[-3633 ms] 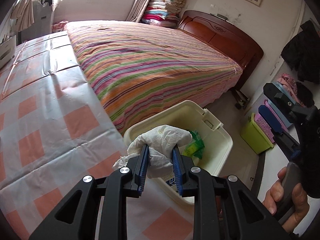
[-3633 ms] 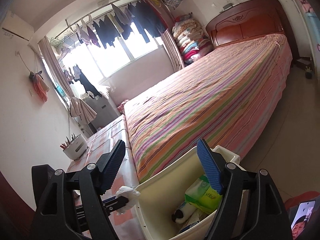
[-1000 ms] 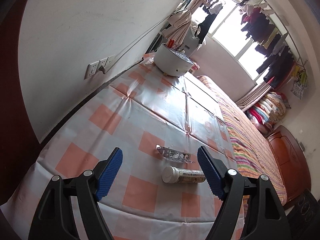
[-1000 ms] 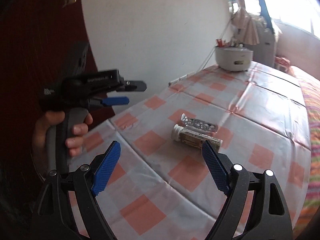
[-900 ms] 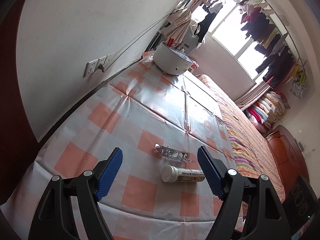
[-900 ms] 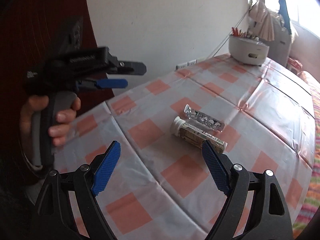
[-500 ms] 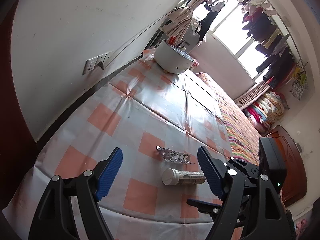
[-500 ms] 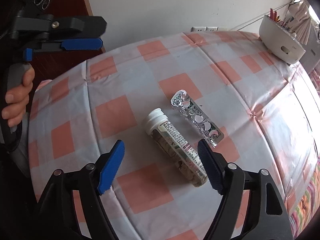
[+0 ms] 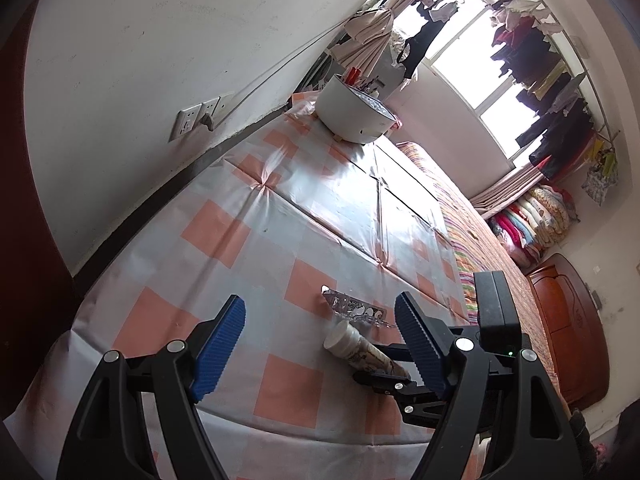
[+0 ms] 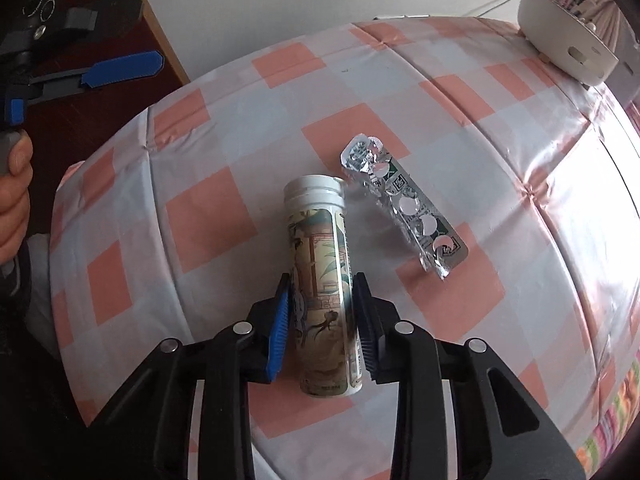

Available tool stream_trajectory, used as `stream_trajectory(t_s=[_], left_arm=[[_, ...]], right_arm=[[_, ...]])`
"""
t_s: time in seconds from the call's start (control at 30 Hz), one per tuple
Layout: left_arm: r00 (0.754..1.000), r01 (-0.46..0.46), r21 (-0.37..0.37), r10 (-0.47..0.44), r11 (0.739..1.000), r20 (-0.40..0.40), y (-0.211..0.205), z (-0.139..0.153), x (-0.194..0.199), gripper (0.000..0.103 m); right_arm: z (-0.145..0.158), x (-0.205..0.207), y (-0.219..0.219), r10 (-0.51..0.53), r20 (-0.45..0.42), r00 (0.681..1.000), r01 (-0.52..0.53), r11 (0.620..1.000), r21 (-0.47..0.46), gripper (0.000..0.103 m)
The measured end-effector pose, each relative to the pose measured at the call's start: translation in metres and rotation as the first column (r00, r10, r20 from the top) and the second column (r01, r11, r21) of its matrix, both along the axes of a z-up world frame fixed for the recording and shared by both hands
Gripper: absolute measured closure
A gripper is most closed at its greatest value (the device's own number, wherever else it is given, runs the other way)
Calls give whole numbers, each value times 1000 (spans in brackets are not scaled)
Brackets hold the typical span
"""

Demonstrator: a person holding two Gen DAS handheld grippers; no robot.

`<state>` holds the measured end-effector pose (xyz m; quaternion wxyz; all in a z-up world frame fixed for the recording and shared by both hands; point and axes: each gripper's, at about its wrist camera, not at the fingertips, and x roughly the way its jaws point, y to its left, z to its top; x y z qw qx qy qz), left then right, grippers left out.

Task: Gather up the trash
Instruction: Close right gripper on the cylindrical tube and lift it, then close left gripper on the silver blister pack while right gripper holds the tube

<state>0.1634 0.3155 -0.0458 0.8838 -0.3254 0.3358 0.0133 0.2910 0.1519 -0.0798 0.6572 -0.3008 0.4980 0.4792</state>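
A printed tube with a white cap [image 10: 320, 264] lies on the checked tablecloth [image 10: 208, 216]. My right gripper [image 10: 320, 300] is shut on the tube, its blue pads against both sides of the tube's middle. A used silver blister pack [image 10: 404, 212] lies just right of the tube. In the left wrist view the tube [image 9: 360, 350] and the blister pack [image 9: 354, 308] lie ahead between my fingers. My left gripper [image 9: 320, 336] is open and empty above the table's near edge. It also shows at the upper left of the right wrist view [image 10: 116, 68].
A white round pot with pens [image 9: 352, 114] stands at the table's far end by the wall; it also shows in the right wrist view [image 10: 564, 46]. A striped bed [image 9: 472, 236] runs along the table's right side. A wall socket [image 9: 192, 118] is on the left.
My right gripper has come down over the tube and closed on it. My left gripper has stayed open and nearly still.
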Motion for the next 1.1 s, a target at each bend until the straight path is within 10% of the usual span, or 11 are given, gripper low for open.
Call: stream_trajectory(t_s=[0.2, 0.3, 0.43, 0.57, 0.83, 1.1], left_arm=[[1000, 0, 56, 1, 998, -5, -3, 3, 4, 28], [999, 32, 85, -31, 996, -15, -12, 4, 16, 28], [984, 167, 278, -178, 946, 14, -43, 16, 38, 28], [884, 440, 427, -465, 790, -49, -79, 14, 66, 28], [636, 731, 570, -679, 376, -367, -128, -20, 112, 28], [538, 819, 460, -739, 344, -405, -141, -27, 151, 28]], right_arm=[[22, -42, -55, -108, -47, 993, 115, 974, 197, 75], [56, -87, -113, -211, -118, 970, 241, 860, 449, 75], [74, -138, -178, -282, -259, 924, 381, 604, 700, 75], [75, -170, -221, -294, -347, 890, 448, 435, 781, 75], [74, -178, -268, -304, -365, 880, 462, 376, 803, 75], [88, -194, -284, -282, -365, 887, 445, 312, 839, 75]])
